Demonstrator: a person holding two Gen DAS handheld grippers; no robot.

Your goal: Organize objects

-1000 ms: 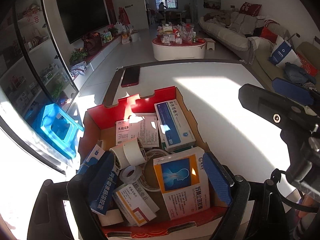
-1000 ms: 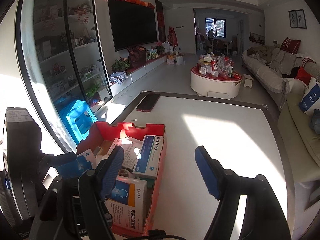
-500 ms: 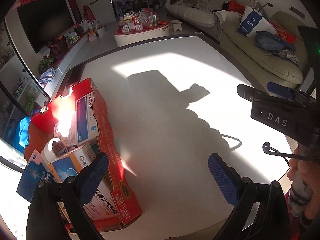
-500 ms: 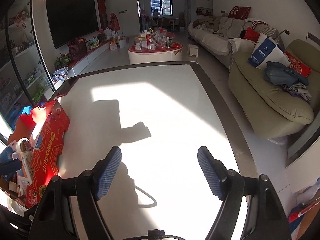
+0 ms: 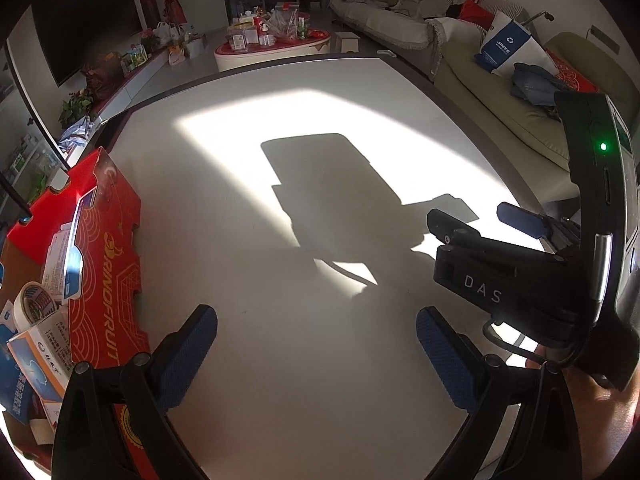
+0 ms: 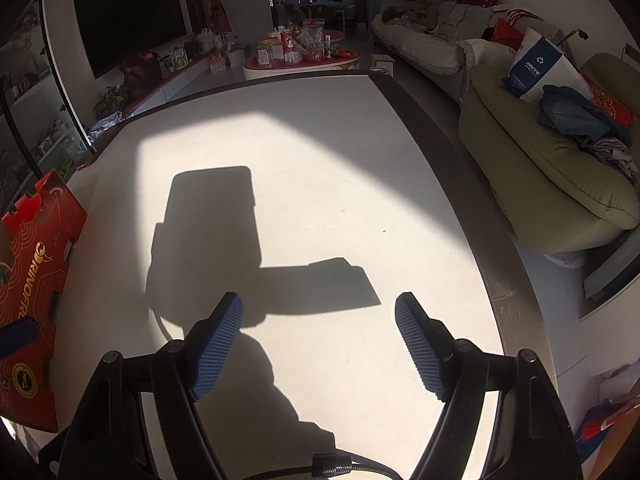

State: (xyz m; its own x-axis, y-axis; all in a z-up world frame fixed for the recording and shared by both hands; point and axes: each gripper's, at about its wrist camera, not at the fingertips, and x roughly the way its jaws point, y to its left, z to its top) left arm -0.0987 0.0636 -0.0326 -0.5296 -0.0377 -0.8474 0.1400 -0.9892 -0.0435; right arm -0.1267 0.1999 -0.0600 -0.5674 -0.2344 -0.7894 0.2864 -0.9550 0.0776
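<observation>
A red cardboard box (image 5: 106, 272) stands at the left edge of the white table (image 5: 304, 168). It holds several medicine cartons (image 5: 64, 256) and a roll of white tape (image 5: 34, 306). My left gripper (image 5: 316, 334) is open over bare tabletop just right of the box, nothing between its blue pads. The right gripper's body (image 5: 520, 272) shows at the right of the left wrist view, a hand (image 5: 600, 420) beneath it. In the right wrist view my right gripper (image 6: 318, 322) is open and empty above the table, with the box (image 6: 34, 280) far to its left.
A dark table rim (image 6: 460, 184) runs along the right side, with a green sofa (image 6: 552, 168) carrying clothes and a bag beyond it. A round coffee table (image 6: 304, 60) with clutter, a TV (image 6: 124, 20) and glass cabinets lie further off.
Both grippers swung from above the box to the right and came down over bare tabletop. The box now lies at the left edge of both views. The left jaws widened slightly.
</observation>
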